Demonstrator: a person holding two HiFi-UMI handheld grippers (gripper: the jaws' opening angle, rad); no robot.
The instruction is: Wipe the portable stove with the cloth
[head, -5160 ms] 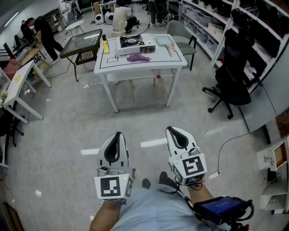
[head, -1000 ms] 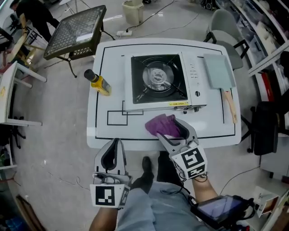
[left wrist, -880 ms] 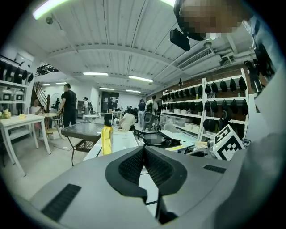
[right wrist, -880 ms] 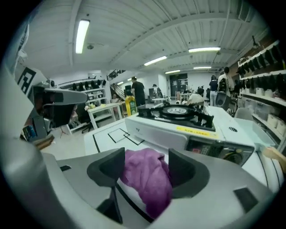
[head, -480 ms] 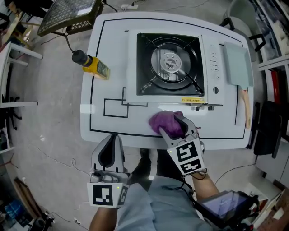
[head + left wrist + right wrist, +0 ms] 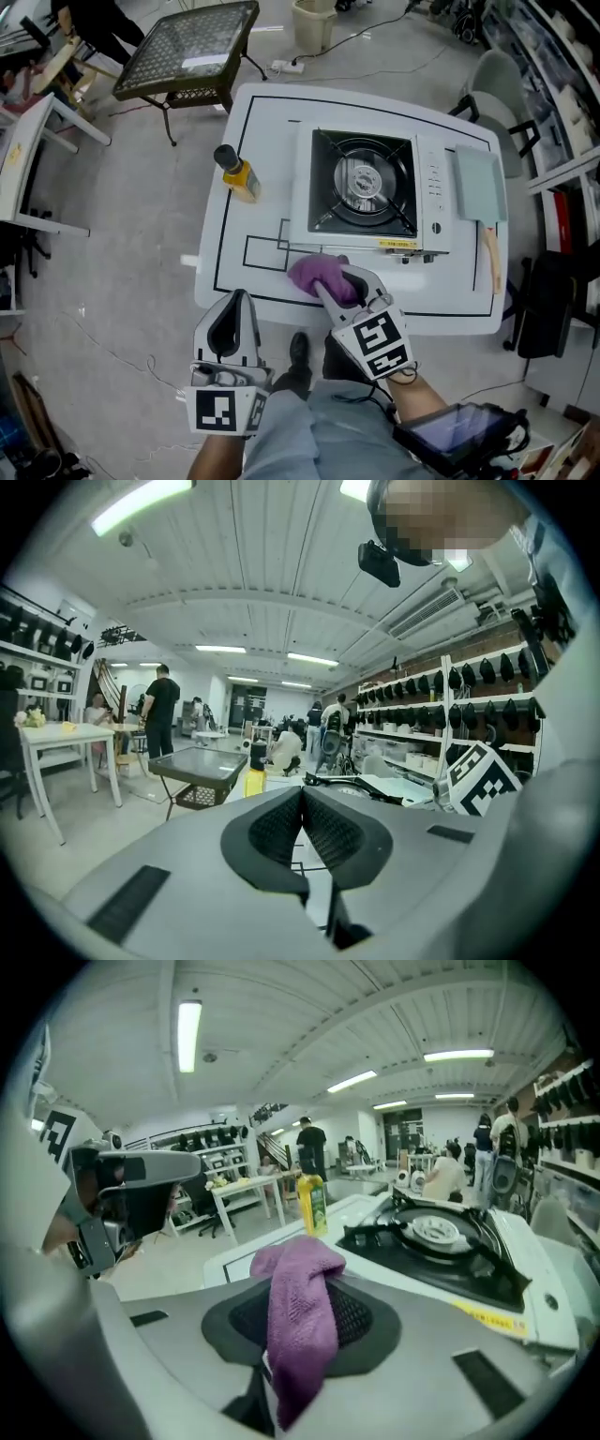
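The portable stove (image 6: 366, 192) sits on the white table (image 6: 267, 117), right of centre, its black burner bare. In front of its near left corner is the purple cloth (image 6: 314, 274), and my right gripper (image 6: 345, 279) is shut on it. These jaws have just been closing with the cloth between them. In the right gripper view the cloth (image 6: 300, 1316) bunches up over the pads, with the stove (image 6: 441, 1241) ahead. Whether the cloth is off the table I cannot tell. My left gripper (image 6: 237, 309) is shut and holds nothing, off the table's near edge; its pads meet in the left gripper view (image 6: 302, 803).
A yellow bottle (image 6: 237, 172) with a black cap stands left of the stove. A pale green board with a wooden handle (image 6: 479, 187) lies to the right of the stove. Black outlines are marked on the tabletop. A dark mesh side table (image 6: 187, 47) stands beyond the far left corner.
My right gripper's jaws have closed onto the purple cloth, and it has shifted a little left along the stove's front. The left gripper has stayed shut below the table edge.
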